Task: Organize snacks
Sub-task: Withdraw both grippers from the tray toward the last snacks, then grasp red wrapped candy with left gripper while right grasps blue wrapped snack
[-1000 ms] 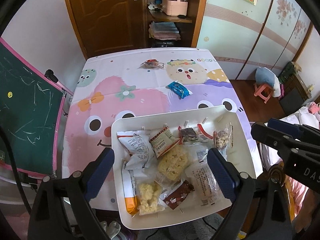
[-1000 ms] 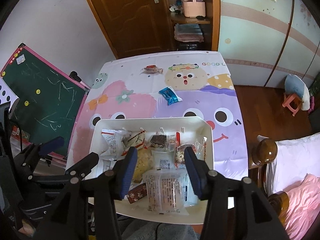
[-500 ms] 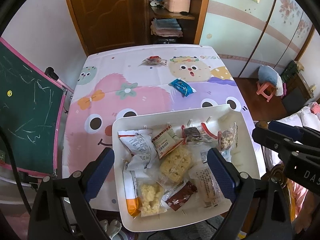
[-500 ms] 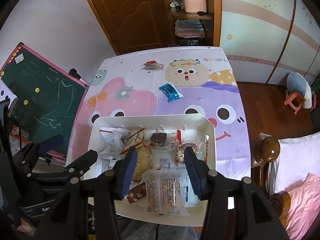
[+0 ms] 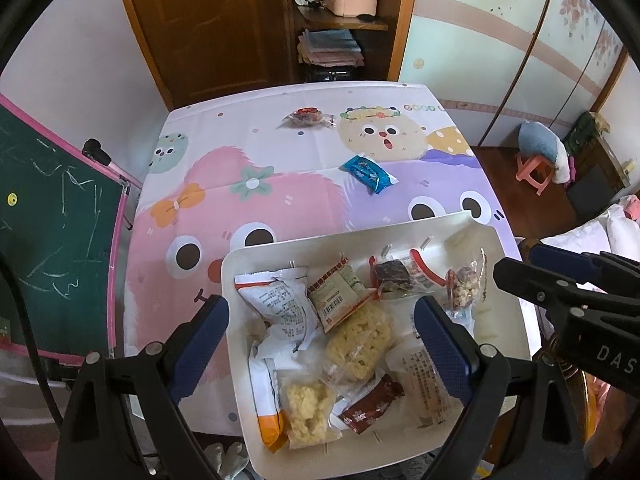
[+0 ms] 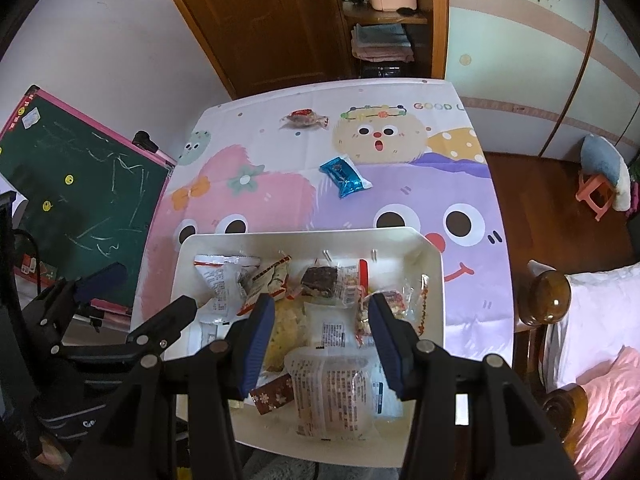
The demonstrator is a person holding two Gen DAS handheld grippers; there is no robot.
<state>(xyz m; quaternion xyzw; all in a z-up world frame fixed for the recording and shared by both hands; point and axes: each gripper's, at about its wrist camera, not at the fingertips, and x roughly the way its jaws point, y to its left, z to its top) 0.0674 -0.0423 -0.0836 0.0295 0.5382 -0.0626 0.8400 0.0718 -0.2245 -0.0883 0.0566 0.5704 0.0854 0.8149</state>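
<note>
White plastic tray (image 6: 434,280) of snacks sits at the desk's (image 5: 280,200) near edge under both spread, empty grippers (image 5: 320,344) (image 6: 322,340), so collecting looks unfinished: next comes reaching to the blue packet (image 6: 345,178) at 12 o'clock, the red candy (image 6: 305,117) beyond.

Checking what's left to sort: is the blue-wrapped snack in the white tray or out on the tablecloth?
Out. The blue-wrapped snack lies on the tablecloth, beyond the far rim of the white tray, apart from it.
</note>
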